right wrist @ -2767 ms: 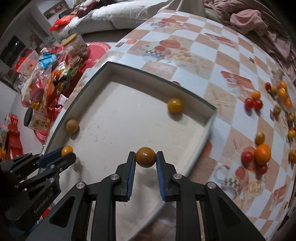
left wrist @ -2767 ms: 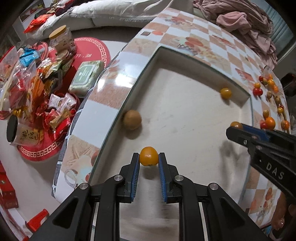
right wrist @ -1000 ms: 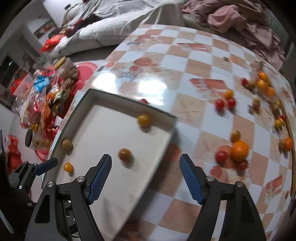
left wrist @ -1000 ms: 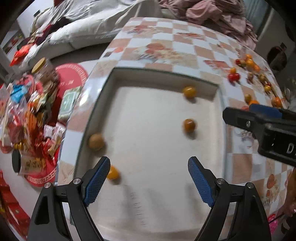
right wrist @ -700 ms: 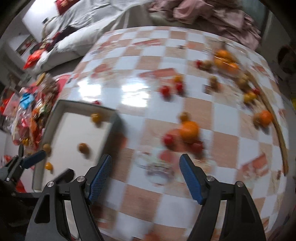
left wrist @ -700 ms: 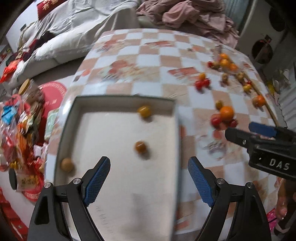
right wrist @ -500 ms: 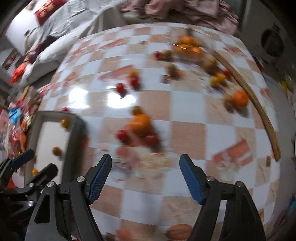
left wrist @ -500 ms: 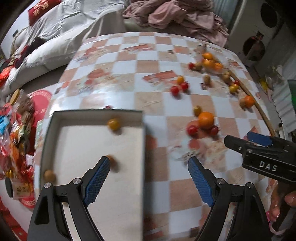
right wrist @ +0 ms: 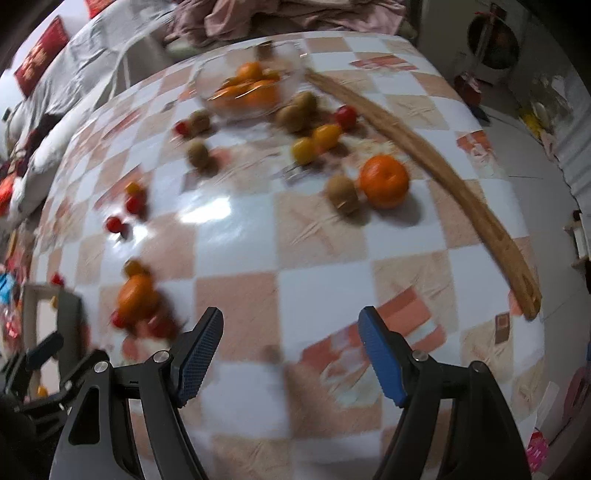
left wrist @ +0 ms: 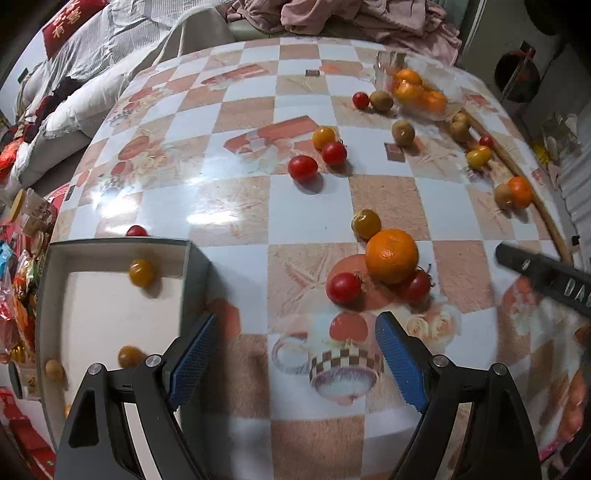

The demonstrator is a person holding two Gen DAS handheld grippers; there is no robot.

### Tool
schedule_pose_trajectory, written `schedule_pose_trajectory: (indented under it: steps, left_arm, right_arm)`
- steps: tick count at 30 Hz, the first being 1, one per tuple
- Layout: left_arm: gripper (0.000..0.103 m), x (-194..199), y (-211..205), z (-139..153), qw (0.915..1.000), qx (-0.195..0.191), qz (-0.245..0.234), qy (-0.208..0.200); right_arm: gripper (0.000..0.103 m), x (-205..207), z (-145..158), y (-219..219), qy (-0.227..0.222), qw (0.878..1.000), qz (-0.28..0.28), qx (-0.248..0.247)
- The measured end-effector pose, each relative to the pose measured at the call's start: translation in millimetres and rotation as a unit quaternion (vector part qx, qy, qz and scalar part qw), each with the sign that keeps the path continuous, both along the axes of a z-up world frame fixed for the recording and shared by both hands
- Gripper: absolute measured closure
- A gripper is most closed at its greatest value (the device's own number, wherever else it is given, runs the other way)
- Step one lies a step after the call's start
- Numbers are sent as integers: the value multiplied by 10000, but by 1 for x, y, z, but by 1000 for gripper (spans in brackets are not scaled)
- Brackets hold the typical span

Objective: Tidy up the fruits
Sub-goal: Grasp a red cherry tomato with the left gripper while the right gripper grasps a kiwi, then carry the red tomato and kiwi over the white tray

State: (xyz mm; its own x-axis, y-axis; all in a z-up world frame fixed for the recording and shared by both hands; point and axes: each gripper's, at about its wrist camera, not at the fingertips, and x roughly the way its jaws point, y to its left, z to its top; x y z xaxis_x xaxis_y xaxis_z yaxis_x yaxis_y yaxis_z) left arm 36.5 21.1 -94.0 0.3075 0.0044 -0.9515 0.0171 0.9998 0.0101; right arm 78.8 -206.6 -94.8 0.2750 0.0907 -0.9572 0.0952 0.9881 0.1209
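Note:
My left gripper (left wrist: 291, 356) is open and empty above the checkered table. Just ahead of it lie a big orange (left wrist: 391, 255) with red tomatoes (left wrist: 343, 288) beside it. The white tray (left wrist: 107, 314) at the left holds several small yellow and brown fruits (left wrist: 141, 272). My right gripper (right wrist: 290, 352) is open and empty over bare table. Ahead of it lie an orange (right wrist: 385, 181) and a kiwi (right wrist: 342, 192). A glass bowl of oranges (right wrist: 251, 92) stands at the back.
Many small tomatoes (left wrist: 303, 167) and kiwis (left wrist: 402, 130) are scattered over the table. A long wooden strip (right wrist: 436, 162) lies along the right edge. Snack packets (left wrist: 14, 288) cover the floor at left. Bedding and clothes (left wrist: 332, 14) lie behind.
Both grippers let go of their small fruits into the tray, opened wide, and swung right from the tray over to the scattered fruit on the table.

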Motion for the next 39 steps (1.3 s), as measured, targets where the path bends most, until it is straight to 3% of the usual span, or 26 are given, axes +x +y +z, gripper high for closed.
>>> schedule_pose_trajectory:
  steps: [4, 9, 19, 21, 23, 26, 29, 31, 34, 39]
  left_arm:
    - [17, 7, -4, -12, 9999, 66, 78, 32]
    - [17, 12, -7, -19, 9999, 58, 110, 17]
    - [17, 18, -8, -25, 9998, -7, 183, -77]
    - [17, 20, -7, -26, 9998, -31, 179, -99]
    - [23, 19, -8, -25, 9997, -114, 159, -117]
    - [34, 19, -11, -23, 9998, -132, 81, -147]
    - [50, 17, -18, -20, 9997, -149, -87, -180]
    - [66, 16, -21, -18, 9995, -182, -173, -196]
    - [78, 16, -19, -17, 9991, -324, -232, -175]
    - [80, 13, -15, -15, 9981, -587, -185, -49]
  right_arm:
    - [26, 17, -8, -9, -74, 9999, -118, -31]
    - [46, 35, -20, -13, -103, 9997, -203, -40]
    - [47, 61, -20, -9, -450, 9986, -119, -241]
    - [59, 64, -20, -7, -482, 9984, -94, -296]
    - [72, 66, -20, -7, -490, 9983, -71, -314]
    - [72, 64, -19, -8, -494, 9984, -30, -275]
    - [72, 59, -18, -8, -454, 9987, 30, -214]
    - [72, 52, -17, -6, -436, 9989, 96, -173]
    - [72, 37, -14, -2, -371, 9990, 217, -73]
    - [72, 10, -12, 2, -183, 9993, 314, 76]
